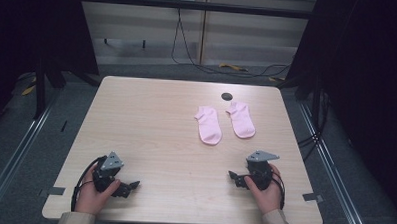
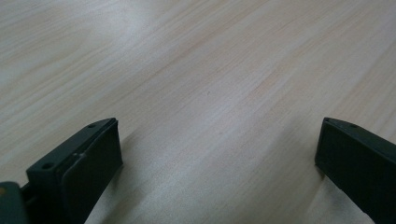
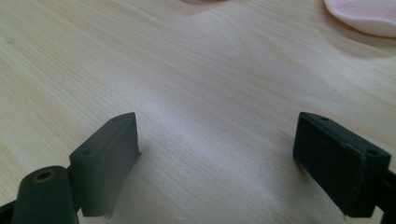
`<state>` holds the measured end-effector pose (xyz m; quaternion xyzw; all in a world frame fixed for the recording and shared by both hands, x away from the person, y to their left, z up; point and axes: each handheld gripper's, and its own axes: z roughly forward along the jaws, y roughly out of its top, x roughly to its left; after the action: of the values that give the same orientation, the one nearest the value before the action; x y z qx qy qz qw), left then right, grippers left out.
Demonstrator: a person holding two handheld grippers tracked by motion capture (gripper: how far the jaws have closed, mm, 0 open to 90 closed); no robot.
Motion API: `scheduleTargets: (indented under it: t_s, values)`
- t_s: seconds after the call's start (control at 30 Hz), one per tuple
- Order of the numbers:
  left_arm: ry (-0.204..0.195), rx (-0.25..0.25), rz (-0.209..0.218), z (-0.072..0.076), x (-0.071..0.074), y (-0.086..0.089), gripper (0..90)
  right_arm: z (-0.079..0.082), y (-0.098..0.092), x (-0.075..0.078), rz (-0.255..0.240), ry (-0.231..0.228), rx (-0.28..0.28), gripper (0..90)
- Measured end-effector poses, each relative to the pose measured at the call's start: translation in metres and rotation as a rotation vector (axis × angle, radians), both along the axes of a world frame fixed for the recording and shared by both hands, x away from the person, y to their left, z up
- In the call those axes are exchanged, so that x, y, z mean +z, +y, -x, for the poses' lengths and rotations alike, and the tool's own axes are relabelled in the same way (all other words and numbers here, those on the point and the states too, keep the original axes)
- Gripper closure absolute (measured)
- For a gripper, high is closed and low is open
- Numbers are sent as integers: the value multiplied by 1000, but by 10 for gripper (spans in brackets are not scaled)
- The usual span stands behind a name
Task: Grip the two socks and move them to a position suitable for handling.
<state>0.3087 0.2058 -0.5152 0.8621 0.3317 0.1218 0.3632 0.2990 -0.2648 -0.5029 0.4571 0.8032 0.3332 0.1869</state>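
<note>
The fingers of the left gripper (image 1: 129, 186) are spread wide over bare bench (image 1: 150, 140) near the front left corner; nothing is held or touched. The fingers of the right gripper (image 1: 236, 178) are likewise spread wide and empty near the front right corner. Two pink socks (image 1: 224, 122) are laid flat, side by side, toward the far edge, well apart from both pairs of fingers, toes pointing to the front.
</note>
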Motion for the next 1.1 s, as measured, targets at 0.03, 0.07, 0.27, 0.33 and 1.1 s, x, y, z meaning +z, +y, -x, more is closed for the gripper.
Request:
scheduleTargets:
  t_s: [0.03,0.07,0.27,0.33,1.1]
  values:
    - [0,1,1,0,0,0,1,-1,0,0,2,-4,4,134]
    - [-2,3,2,0,0,0,1,-1,0,0,2,-4,5,134]
    - [1,1,2,0,0,0,1,-1,0,0,2,-4,4,134]
    - [1,-2,1,0,0,0,1,-1,0,0,3,-4,2,133]
    - [1,-1,1,1,0,0,0,-91,55,43,-19,-24,-12,283]
